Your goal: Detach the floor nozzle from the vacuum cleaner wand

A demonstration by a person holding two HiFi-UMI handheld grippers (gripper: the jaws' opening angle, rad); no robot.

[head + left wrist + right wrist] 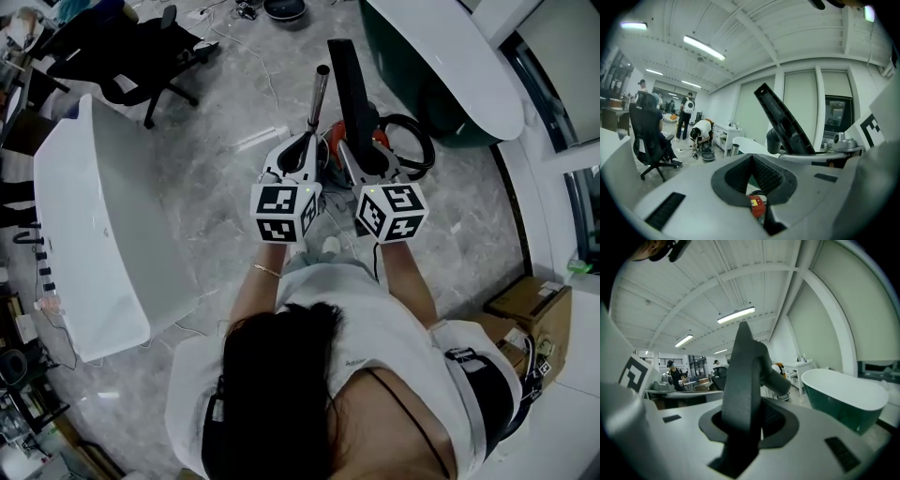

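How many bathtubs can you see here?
2: a white bathtub at the left of the head view, and a green bathtub with a white inside at its upper right. More may stand outside the view.

Nothing legible from where I stand. The left cube point(284, 212) and right cube point(392, 212) bear only black-and-white square patterns, not letters. A yellow label point(754, 202) on the red part point(758, 209) is too small to read, and so is the faint print on the shirt point(375, 323).
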